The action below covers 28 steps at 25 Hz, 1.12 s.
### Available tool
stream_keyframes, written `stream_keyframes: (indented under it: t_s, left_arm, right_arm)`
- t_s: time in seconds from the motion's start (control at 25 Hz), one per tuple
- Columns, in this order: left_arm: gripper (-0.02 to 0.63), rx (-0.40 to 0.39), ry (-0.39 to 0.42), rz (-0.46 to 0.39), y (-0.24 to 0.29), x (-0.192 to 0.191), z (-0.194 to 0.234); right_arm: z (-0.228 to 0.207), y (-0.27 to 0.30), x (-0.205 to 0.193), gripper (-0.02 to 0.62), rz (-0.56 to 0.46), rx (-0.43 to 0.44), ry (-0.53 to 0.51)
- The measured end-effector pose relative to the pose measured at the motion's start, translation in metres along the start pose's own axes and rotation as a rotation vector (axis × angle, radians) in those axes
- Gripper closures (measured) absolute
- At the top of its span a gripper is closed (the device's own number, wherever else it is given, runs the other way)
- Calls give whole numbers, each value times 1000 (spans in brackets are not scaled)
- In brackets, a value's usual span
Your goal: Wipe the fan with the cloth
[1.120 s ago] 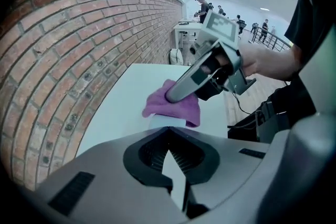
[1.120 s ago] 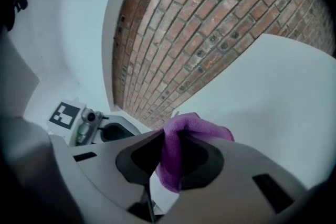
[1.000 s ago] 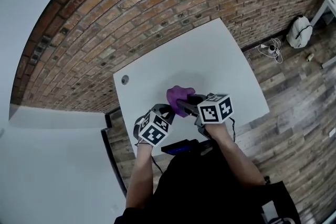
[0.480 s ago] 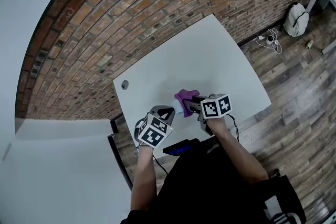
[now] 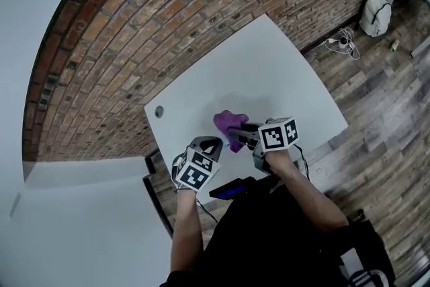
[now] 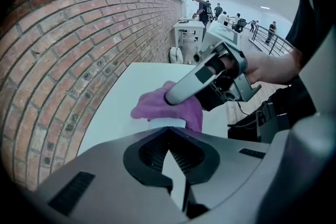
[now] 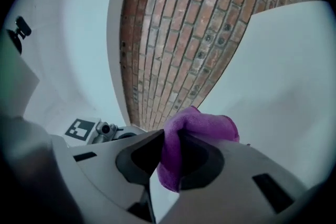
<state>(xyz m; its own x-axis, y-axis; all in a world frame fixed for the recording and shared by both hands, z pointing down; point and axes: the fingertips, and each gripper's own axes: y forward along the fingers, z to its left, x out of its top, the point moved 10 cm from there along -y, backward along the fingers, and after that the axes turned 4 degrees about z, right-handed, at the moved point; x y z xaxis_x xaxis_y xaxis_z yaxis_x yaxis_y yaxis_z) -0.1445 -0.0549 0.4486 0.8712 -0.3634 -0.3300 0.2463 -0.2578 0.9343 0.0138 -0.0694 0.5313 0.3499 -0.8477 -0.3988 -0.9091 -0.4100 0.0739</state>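
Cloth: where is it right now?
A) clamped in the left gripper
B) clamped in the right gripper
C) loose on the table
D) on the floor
B: the right gripper view shows the cloth pinched between the jaws of the right gripper.

- White object (image 6: pixel 164 123) under the purple cloth (image 6: pixel 157 105) — mostly covered, unidentifiable.
- Cloth's lower fold is hidden inside the right gripper (image 7: pixel 168 157).
- Distant people (image 6: pixel 210 8) — too small to make out.

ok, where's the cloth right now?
Head view, centre: the purple cloth is pinched in the right gripper's jaws, over the near part of the white table, just right of the left gripper.
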Motion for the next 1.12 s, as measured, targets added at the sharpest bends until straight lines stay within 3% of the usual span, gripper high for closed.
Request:
stream_keyframes:
  t_s: [0.08, 0.36, 0.52, 0.6, 0.72, 0.92, 1.12]
  left_arm:
    - [603, 1, 0, 4, 0, 0, -1]
    - [603, 2, 11, -3, 0, 1, 1]
    - [603, 2, 5, 0, -1, 1, 0]
    - [603, 1, -4, 4, -1, 1, -1]
    - [603, 3, -6, 4, -1, 0, 0]
    - [603, 7, 0, 10, 0, 2, -1]
    - [603, 8, -4, 4, 0, 1, 0]
  right_arm:
    - [-2, 5, -4, 529, 13, -22, -16]
    - [-43, 8, -21, 529, -15, -63, 104]
    - [-54, 7, -26, 529, 41, -112, 77]
    - [-54, 0, -21, 529, 15, -136, 67]
    - [-48, -1, -16, 529, -18, -113, 83]
    - [-52, 10, -28, 529, -19, -50, 205]
    - [-59, 15, -30, 529, 43, -121, 115]
